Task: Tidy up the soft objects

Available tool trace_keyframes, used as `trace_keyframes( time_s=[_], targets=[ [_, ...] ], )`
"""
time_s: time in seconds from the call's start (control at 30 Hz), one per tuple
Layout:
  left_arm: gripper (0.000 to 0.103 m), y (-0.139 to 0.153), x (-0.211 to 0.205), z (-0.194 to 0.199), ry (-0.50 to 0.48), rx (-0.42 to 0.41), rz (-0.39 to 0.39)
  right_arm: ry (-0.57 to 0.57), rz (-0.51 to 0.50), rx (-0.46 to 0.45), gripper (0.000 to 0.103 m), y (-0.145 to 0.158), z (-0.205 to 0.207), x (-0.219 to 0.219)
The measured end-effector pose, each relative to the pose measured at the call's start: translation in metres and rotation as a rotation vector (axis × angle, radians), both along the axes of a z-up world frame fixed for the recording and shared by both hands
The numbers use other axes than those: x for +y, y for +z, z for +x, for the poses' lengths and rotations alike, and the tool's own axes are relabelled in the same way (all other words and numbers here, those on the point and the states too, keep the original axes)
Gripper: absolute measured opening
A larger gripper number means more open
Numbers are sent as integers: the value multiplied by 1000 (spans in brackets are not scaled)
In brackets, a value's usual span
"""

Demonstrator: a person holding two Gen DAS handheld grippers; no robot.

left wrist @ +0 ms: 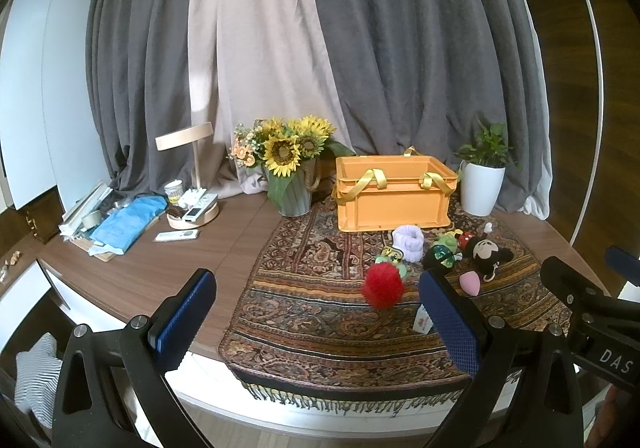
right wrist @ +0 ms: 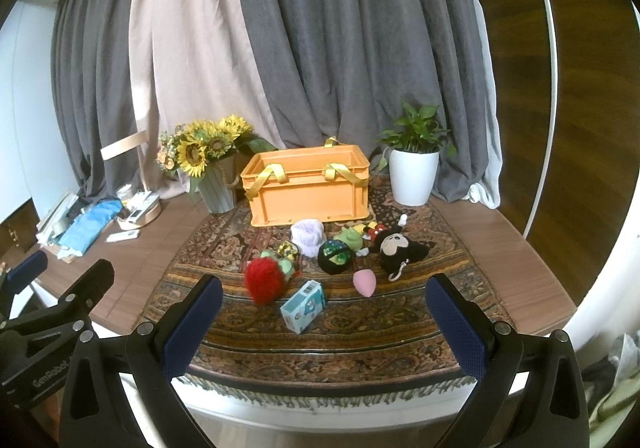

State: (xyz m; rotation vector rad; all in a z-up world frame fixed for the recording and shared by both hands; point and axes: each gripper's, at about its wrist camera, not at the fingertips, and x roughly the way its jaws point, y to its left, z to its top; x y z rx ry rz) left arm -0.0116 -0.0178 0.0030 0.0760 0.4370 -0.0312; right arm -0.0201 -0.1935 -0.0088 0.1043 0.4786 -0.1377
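An orange crate [right wrist: 308,188] with yellow ribbon handles stands at the back of a patterned rug [right wrist: 360,332]. In front of it lie soft toys: a red fluffy ball [right wrist: 264,280], a white knitted band [right wrist: 307,237], a black and green ball [right wrist: 335,257], a green plush [right wrist: 352,238], a black mouse plush [right wrist: 396,248], a pink sponge egg [right wrist: 365,282] and a small blue box [right wrist: 303,306]. My right gripper [right wrist: 326,322] hangs open over the rug's front edge. My left gripper [left wrist: 316,322] is open too, left of the red ball [left wrist: 383,286] and crate [left wrist: 394,192].
A sunflower vase [right wrist: 216,172] stands left of the crate, a white plant pot [right wrist: 414,176] to its right. A lamp base with remotes [left wrist: 194,210] and blue cloth [left wrist: 128,220] sit on the wooden table's left side. Grey curtains hang behind. The other gripper [left wrist: 592,308] shows at the right.
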Motion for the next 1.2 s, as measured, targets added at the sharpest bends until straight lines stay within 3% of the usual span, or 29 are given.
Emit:
trace_keyframes(
  time_s=[0.17,0.47,0.8,1.2],
  targets=[
    [103,-1,-2,7,-23,9,-4,-10,3,-2,102,-2,5,1],
    [103,-19,9,55,-132,53,-12,-59,9,35,102,-18,37,10],
    [97,-53,26,138,-391,75,32,-228,56,77,98,-47,94,36],
    [87,-104,22,206,-681,146,85,-405,133,216,86,-105,135,53]
  ],
)
